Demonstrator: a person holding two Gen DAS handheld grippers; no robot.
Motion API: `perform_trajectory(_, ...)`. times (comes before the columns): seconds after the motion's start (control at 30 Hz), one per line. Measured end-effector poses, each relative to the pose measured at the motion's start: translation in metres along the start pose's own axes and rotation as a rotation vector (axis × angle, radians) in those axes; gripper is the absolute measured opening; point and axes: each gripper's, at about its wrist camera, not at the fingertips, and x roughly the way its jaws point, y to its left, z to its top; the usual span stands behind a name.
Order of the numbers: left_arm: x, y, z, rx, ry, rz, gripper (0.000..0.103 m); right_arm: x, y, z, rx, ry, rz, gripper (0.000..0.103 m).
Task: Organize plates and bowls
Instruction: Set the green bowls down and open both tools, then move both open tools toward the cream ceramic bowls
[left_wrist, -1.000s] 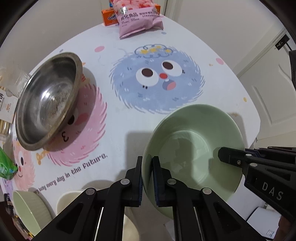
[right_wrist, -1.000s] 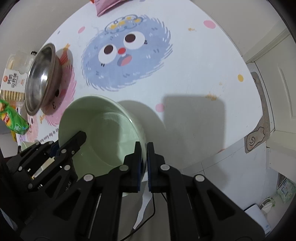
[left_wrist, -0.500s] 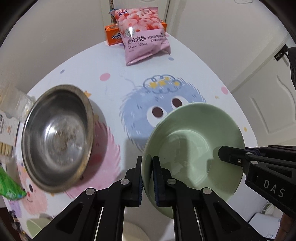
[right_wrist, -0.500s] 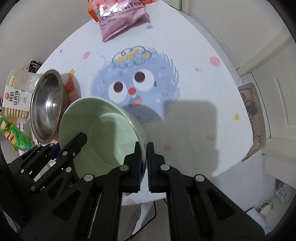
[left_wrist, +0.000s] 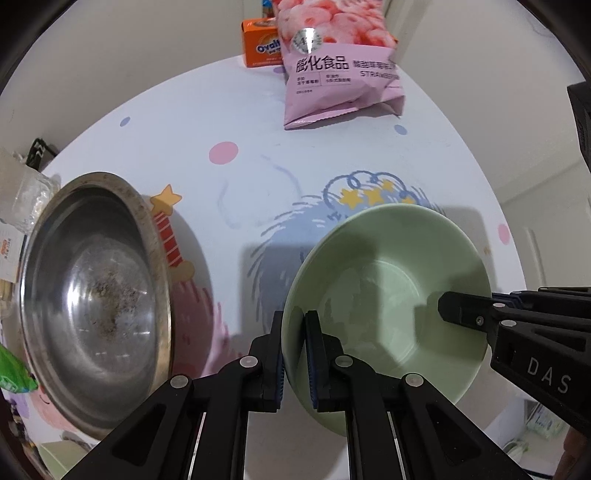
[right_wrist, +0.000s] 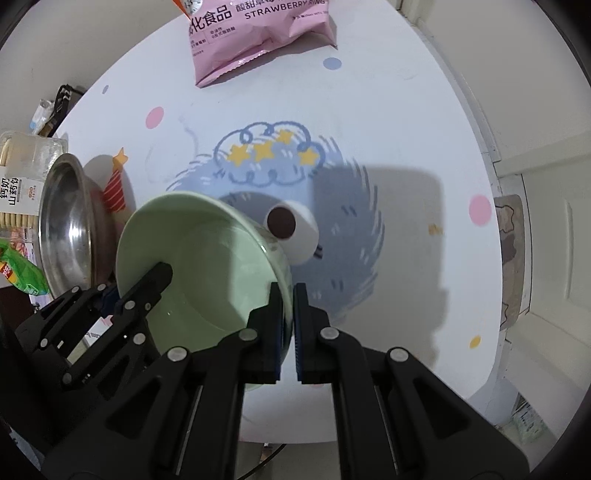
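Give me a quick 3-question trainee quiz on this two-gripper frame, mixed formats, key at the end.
1. True or false: the green bowl is gripped by the left gripper alone.
2. Multiple choice: the steel bowl holds A) another bowl, B) brownish residue, C) a snack bag.
3. Short answer: what lies at the far edge of the table, beside the orange box?

Key:
1. False: the right gripper also clamps its rim, on the opposite side.
2. B
3. The pink snack bag, printed with strawberry rings.
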Motion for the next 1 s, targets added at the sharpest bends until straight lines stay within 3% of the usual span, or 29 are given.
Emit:
perform_trajectory(0.17, 0.002, -0.009, 0.008, 0.051, -0.010, 0.037, 0.009, 0.004, -0.008, 0.009, 0.029, 0.021, 0.025, 0.007)
perform_trajectory(0.3, 0.004, -0.014, 0.007, 0.072, -0.013, 0.061, 0.012, 0.004, -0.010, 0.009, 0.048, 0.030, 0.054, 0.015)
perform_trajectory(0.4, 0.008, -0.018, 0.003, 0.101, 0.000, 0.083, 0.026, 0.004, -0.010, 0.006, 0.074, 0.024, 0.049, 0.022)
perform_trajectory(0.47, 0.007, -0.018, 0.000, 0.102, -0.003, 0.076, 0.041, 0.002, -0.010, 0.004, 0.089, 0.015, 0.038, 0.039)
perform_trajectory(0.57, -0.003, -0.015, -0.007, 0.095, -0.034, 0.076, 0.060, -0.006, -0.015, -0.003, 0.115, -0.016, 0.044, 0.049)
perform_trajectory(0.83, -0.046, -0.006, -0.024, 0.074, -0.065, 0.055, 0.073, -0.031, -0.021, -0.030, 0.203, -0.065, 0.056, 0.057)
perform_trajectory(0.9, -0.064, 0.003, -0.040, 0.054, -0.076, 0.051, 0.076, -0.040, -0.012, -0.041, 0.179, -0.084, 0.080, 0.065)
perform_trajectory(1.0, -0.082, 0.015, -0.058, 0.044, -0.087, 0.064, 0.079, -0.056, 0.016, -0.060, 0.061, -0.129, 0.125, 0.067)
